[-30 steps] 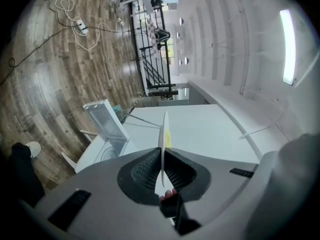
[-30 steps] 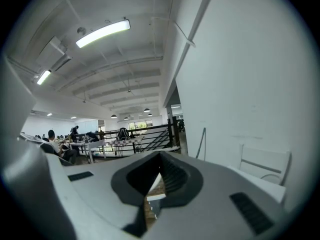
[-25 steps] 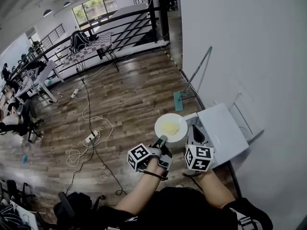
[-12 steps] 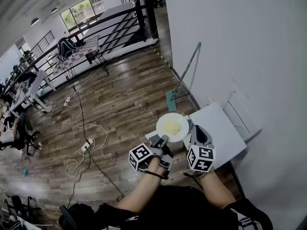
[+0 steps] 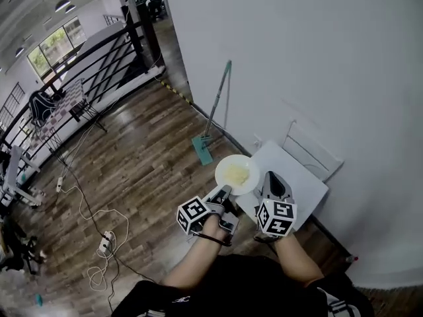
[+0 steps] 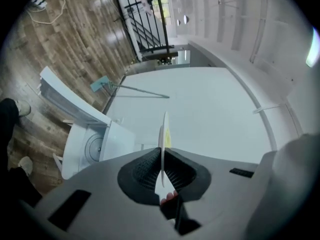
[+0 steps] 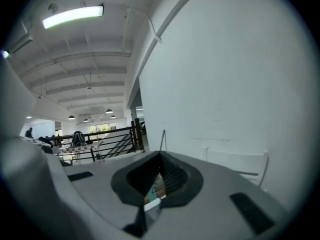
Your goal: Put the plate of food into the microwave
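Showing a white plate (image 5: 236, 174) of yellow food (image 5: 236, 176), held roughly level by its near rim in the left gripper (image 5: 223, 191). The left gripper view shows the plate edge-on with the fingers (image 6: 145, 168) clamped on its rim. The plate hangs in the air just over the near left corner of the white microwave (image 5: 299, 189), which stands low against the wall, and it is not yet inside.

Compared with a second ago, the view has swung toward the white wall. The microwave, then off to the right, now lies almost straight ahead. The carry therefore looks nearly done, and sliding the plate in is what remains.

The microwave door (image 5: 310, 152) stands open, and the left gripper view shows a round disc (image 6: 93, 146) in the opening, apparently the turntable. The right gripper (image 5: 271, 179) hovers just right of the plate, above the microwave, its fingers closed together on nothing.

A mop (image 5: 215, 111) leans on the wall just beyond the microwave and could be brushed on the way in. A black railing (image 5: 99, 55) and loose cables (image 5: 89, 220) on the wood floor lie well away
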